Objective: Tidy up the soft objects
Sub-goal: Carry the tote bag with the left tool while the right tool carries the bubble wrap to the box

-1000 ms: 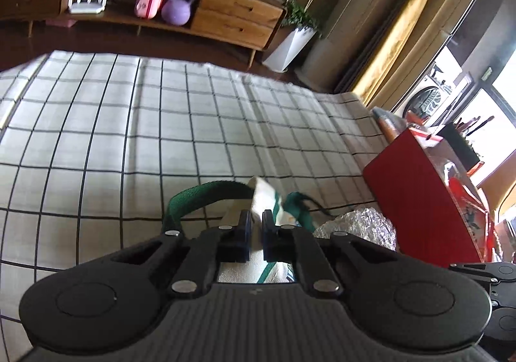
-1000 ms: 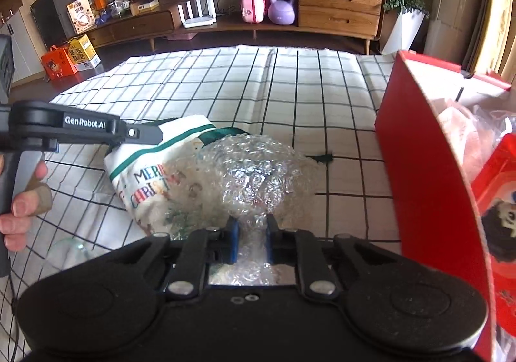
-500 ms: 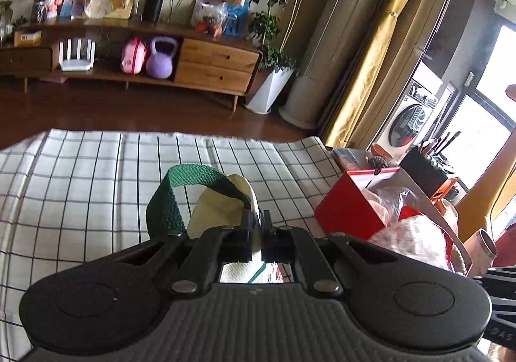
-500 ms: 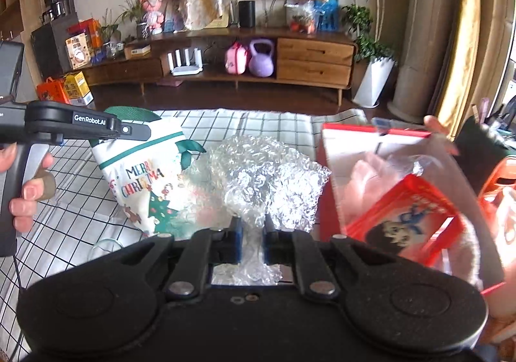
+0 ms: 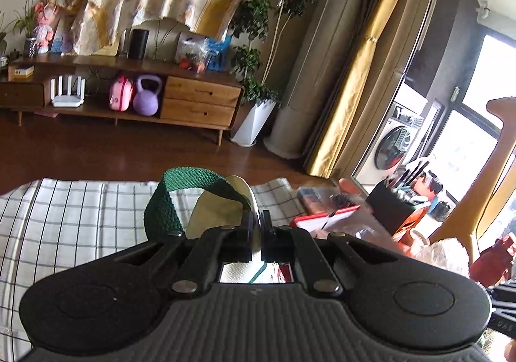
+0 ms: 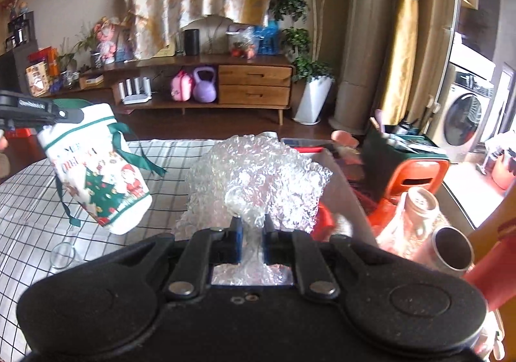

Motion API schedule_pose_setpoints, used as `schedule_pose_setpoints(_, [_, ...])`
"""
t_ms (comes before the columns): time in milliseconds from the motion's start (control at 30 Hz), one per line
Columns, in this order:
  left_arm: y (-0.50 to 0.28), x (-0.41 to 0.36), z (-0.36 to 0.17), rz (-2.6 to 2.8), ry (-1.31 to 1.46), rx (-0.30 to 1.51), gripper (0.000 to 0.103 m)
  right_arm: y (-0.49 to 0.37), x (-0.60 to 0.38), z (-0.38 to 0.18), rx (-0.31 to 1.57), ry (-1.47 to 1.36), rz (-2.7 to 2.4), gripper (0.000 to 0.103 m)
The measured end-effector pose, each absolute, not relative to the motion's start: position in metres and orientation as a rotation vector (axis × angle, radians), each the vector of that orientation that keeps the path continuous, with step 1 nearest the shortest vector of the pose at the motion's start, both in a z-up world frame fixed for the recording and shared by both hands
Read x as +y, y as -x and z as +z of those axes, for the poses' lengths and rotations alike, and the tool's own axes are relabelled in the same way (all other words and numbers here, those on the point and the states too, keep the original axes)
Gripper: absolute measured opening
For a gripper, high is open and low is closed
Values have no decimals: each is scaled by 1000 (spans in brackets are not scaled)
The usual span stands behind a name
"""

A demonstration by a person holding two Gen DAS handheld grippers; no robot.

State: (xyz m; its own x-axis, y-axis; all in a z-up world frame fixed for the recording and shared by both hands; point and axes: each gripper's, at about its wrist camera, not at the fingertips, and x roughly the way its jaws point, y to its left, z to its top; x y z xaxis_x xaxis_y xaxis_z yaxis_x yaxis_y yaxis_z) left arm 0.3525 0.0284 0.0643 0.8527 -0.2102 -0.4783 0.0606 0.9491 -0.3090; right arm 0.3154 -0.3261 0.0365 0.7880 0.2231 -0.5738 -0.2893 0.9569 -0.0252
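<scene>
My left gripper [image 5: 257,222] is shut on the top edge of a white Christmas bag [image 5: 219,210] with a green strap [image 5: 167,200]. In the right wrist view the bag [image 6: 96,175] hangs in the air from that gripper [image 6: 69,113], above the checked tablecloth [image 6: 29,200]. My right gripper [image 6: 251,233] is shut on a crumpled wad of bubble wrap [image 6: 264,175] and holds it up beside the red box [image 6: 325,220]. The red box also shows in the left wrist view [image 5: 325,217], to the right of the bag.
A clear glass [image 6: 63,255] stands on the cloth at the lower left. A metal tumbler [image 6: 451,249], an orange caddy [image 6: 416,178] and a black knife block [image 5: 396,207] crowd the right side. A wooden sideboard [image 6: 225,84] stands across the room.
Both grippers have risen well above the table with the bag and the bubble wrap, and the views tilted up toward the room. The bag now hangs free of the cloth.
</scene>
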Motion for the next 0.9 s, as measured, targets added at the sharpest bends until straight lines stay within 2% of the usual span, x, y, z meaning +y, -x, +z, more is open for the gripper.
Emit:
schedule_pose_setpoints(400, [-371, -38, 138, -278, 297, 425, 4, -318, -380, 31, 611, 86, 184, 10])
schedule_pose_setpoints(900, [-410, -142, 113, -521, 362, 455, 4, -342, -415, 7, 676, 56, 123, 10])
